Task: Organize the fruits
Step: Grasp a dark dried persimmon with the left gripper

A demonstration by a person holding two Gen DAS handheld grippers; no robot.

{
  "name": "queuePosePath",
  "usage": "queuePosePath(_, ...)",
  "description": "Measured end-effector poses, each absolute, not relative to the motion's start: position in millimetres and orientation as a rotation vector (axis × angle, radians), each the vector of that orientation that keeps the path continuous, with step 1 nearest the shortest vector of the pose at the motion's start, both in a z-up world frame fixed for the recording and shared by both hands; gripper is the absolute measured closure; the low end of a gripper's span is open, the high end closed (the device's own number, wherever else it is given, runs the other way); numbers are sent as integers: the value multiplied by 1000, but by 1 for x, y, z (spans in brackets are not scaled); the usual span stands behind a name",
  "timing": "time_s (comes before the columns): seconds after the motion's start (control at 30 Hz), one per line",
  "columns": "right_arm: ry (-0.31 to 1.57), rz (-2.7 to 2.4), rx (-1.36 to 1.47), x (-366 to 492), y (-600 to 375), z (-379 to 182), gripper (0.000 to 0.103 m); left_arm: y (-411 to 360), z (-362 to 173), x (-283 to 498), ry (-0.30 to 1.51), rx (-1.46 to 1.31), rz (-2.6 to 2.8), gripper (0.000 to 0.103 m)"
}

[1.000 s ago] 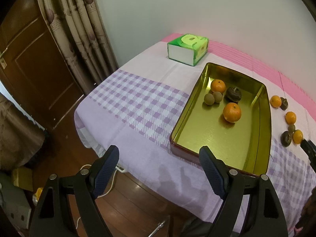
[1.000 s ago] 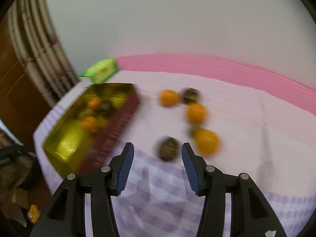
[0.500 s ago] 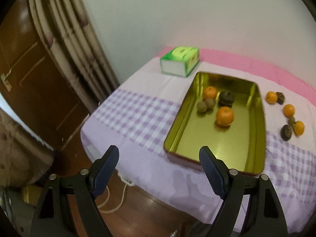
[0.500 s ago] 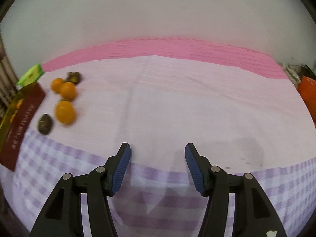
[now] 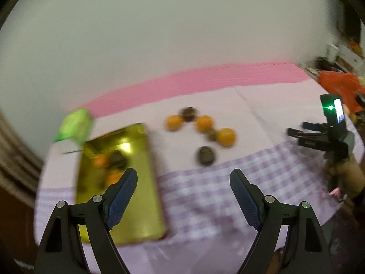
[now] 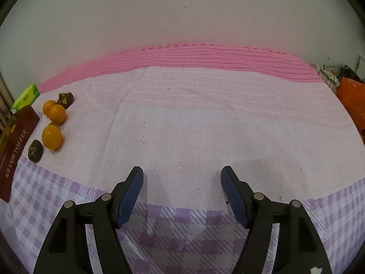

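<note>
A gold tin tray (image 5: 136, 205) with a dark red outer wall (image 6: 16, 146) lies on the table at the left and holds several oranges and dark fruits. Loose on the cloth beside it lie three oranges (image 5: 225, 137) (image 6: 52, 137) and dark brown fruits (image 5: 206, 155) (image 6: 35, 150). My left gripper (image 5: 183, 194) is open and empty above the table's near edge, in front of the loose fruit. My right gripper (image 6: 182, 189) is open and empty over bare cloth, well right of the fruit; it also shows in the left wrist view (image 5: 294, 130).
A green tissue box (image 5: 74, 125) (image 6: 25, 97) stands behind the tray by the wall. An orange-red bag (image 5: 337, 84) (image 6: 352, 98) and clutter lie at the table's far right end. A curtain (image 5: 13, 159) hangs at the left.
The left wrist view has swung right from the tray and door towards the loose fruit, with blur. The right wrist view is almost unchanged, shifted slightly.
</note>
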State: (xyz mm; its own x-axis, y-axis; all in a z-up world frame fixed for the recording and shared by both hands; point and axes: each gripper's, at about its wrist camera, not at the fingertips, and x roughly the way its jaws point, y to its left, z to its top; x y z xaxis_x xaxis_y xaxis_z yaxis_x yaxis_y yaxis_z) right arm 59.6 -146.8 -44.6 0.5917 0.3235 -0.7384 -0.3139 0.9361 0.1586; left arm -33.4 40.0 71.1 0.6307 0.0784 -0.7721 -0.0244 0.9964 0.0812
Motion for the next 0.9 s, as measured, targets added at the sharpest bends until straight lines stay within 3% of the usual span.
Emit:
queuePosePath(0.2, 861, 399, 52, 60, -151, -44, 27, 33, 30, 38, 1033, 24, -44, 23)
queuePosePath(0.37, 862, 418, 57, 59, -150, -44, 22, 32, -3, 67, 1113, 15, -99, 47)
queuePosePath(0.43, 861, 428, 71, 59, -153, -44, 21, 33, -14, 75, 1141, 21, -111, 51)
queuePosePath(0.63, 863, 444, 86, 60, -153, -44, 18, 32, -37, 91, 1200, 10, -141, 52)
queuePosePath(0.67, 864, 446, 84, 60, -153, -44, 17, 33, -42, 95, 1214, 10, -137, 63)
queuePosePath(0.7, 864, 448, 83, 60, -153, -44, 17, 33, -44, 96, 1212, 20, -123, 64)
queuePosePath(0.9, 866, 450, 80, 60, -152, -43, 16, 26, -31, 78, 1129, -33, -62, 65)
